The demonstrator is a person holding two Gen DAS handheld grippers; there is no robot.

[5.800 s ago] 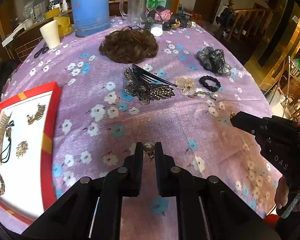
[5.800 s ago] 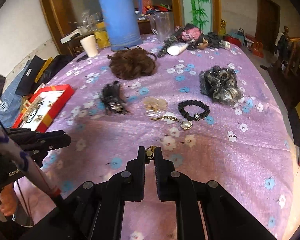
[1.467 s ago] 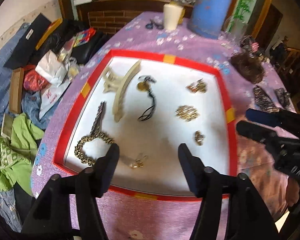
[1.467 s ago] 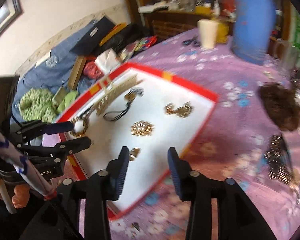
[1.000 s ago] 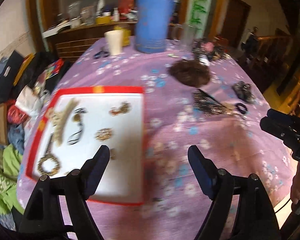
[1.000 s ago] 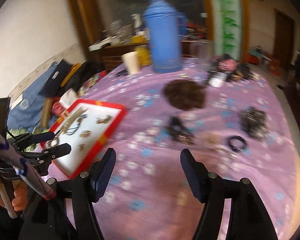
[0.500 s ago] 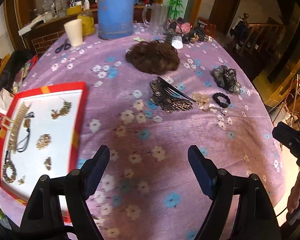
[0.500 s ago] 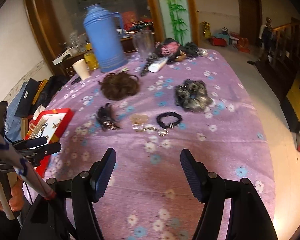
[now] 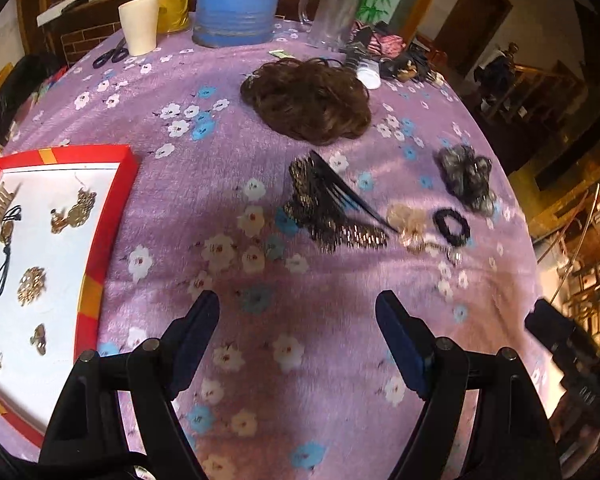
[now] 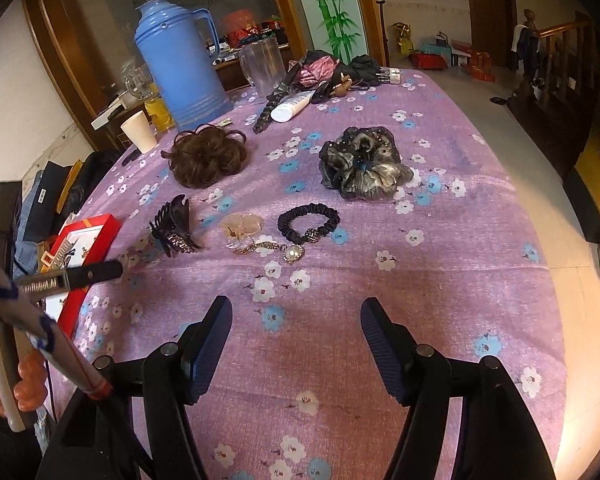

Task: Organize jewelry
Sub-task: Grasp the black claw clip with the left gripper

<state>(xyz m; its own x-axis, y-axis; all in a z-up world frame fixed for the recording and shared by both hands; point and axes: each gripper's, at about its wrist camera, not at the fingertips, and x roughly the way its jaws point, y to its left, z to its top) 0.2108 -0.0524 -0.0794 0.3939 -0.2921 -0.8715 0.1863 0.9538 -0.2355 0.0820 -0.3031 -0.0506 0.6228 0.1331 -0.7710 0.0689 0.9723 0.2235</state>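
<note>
Jewelry pieces lie scattered on the purple flowered desk (image 9: 228, 128), and the red-rimmed tray (image 9: 112, 216) is the thing to steer by. From the left wrist view, the left gripper (image 9: 298, 338) hangs low over the cloth just right of the tray, its fingers (image 9: 192, 332) spread wide and released, nothing between them. Inside the tray sit a gold brooch (image 9: 74, 210), a black cord pendant (image 9: 2, 248) and a round gold piece (image 9: 31, 285). Right of the tray lies a beaded black comb clip (image 9: 332, 208), its teeth slanting toward the lower right. Further right from it are a black beaded bracelet (image 9: 452, 226) and a grey scrunchie (image 9: 466, 178); a brown hairpiece (image 9: 308, 100) lies beyond the clip.

From the right wrist view, the right gripper (image 10: 296, 342) points across the desk with fingers (image 10: 382, 344) wide apart and released. The tray (image 10: 94, 228) sits far left, the other gripper's tip in front of it. Well right of the tray lie a black claw clip (image 10: 174, 226), a gold chain with a pearl pendant (image 10: 270, 249), its length running left to right, and the bracelet (image 10: 308, 224).
</note>
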